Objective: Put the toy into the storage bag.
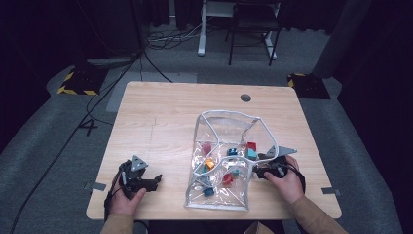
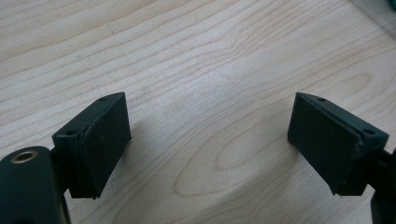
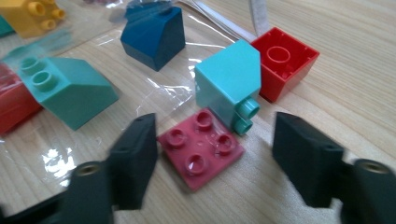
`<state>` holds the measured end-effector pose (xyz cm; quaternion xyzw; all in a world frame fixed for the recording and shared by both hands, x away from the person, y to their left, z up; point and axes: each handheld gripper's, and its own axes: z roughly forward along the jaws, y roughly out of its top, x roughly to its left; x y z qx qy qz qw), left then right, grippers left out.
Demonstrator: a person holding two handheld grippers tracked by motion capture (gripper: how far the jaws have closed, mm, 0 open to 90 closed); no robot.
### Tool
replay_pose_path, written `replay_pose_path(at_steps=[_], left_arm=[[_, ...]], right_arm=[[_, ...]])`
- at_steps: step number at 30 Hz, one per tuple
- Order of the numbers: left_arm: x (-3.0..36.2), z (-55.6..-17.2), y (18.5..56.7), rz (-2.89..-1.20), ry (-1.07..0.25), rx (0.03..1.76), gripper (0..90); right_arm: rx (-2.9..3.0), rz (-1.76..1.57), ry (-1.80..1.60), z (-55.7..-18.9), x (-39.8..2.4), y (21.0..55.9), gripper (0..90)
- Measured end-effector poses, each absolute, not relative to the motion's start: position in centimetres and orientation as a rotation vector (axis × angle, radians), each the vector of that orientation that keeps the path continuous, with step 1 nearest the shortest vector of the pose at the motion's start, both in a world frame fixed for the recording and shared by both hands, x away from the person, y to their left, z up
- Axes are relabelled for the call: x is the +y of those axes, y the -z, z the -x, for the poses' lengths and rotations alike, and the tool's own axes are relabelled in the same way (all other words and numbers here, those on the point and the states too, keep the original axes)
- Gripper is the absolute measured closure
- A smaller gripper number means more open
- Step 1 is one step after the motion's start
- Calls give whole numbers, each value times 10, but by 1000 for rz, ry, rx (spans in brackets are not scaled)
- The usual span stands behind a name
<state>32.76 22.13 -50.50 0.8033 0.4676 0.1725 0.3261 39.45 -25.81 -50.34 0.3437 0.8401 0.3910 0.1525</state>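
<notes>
My right gripper point(image 3: 212, 156) sits low inside the mouth of the clear plastic bag point(image 1: 221, 197), jaws apart and straddling the flat dark-pink four-stud plate point(image 3: 201, 151). The left pad looks touching or just short of the plate's left edge; the right pad stands clear of it, so nothing is clamped yet. The plate lies flat on the table, studs up, squarely between the pads, turned cornerwise so a corner points toward me rather than an edge. That is what the pinch turns on, I judge: the pads would meet corners unless I twist the wrist a little.

Touching the plate's far right corner is a light turquoise sloped brick point(image 3: 229, 84) on its side, studs aimed at the plate, and beyond it a red brick point(image 3: 285, 63) with its hollow side up.

My left gripper point(image 2: 208, 144) rests well left of the bag over bare wooden table point(image 2: 196, 56), jaws wide with nothing between them. The right hand is plainly the nearer one
</notes>
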Motion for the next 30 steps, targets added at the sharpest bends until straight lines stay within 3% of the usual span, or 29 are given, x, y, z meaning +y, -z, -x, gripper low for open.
replay_pose_path(at_steps=[5,22,30], left_arm=[[221,-328,505,-2105,-452,1225,135],[221,-328,505,-2103,-454,1226,134],[221,-328,505,-2105,-453,1233,134]], right_arm=[[2405,-974,-1124,-394,-258,503,473],[2370,-1020,-1121,-381,-277,502,481],[2329,-1034,-1139,-372,-293,486,482]])
